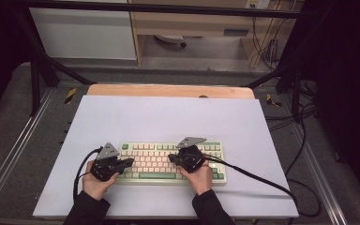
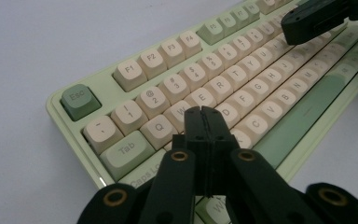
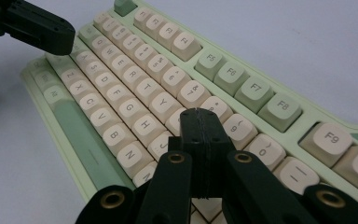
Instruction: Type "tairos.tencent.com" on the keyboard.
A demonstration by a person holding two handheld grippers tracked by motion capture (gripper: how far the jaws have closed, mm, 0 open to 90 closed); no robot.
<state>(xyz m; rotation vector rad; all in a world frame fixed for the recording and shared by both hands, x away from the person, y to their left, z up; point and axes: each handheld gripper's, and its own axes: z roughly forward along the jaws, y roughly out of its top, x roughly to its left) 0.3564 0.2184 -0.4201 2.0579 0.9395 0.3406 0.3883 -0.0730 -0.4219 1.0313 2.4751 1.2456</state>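
A pale green keyboard [image 1: 171,162] with cream keycaps lies on the white tabletop [image 1: 168,117], close to the near edge and about midway between the left and right edges, its long side running parallel to that near edge.

The left gripper [image 1: 130,162] sits over the keyboard's left end, held by the person's left hand [image 1: 95,182]. In the left gripper view its two black jaws are pressed together with nothing between them — the tips [image 2: 203,112] hang just above the keys around W and S (whether they touch a keycap cannot be told).

The right gripper [image 1: 171,158], in the right hand [image 1: 199,177], is over the middle-right of the keyboard. Its jaws are likewise pressed together and empty, the tips [image 3: 199,113] above the keys near U and 8.

The two grippers point toward each other across the keys — near, but apart.
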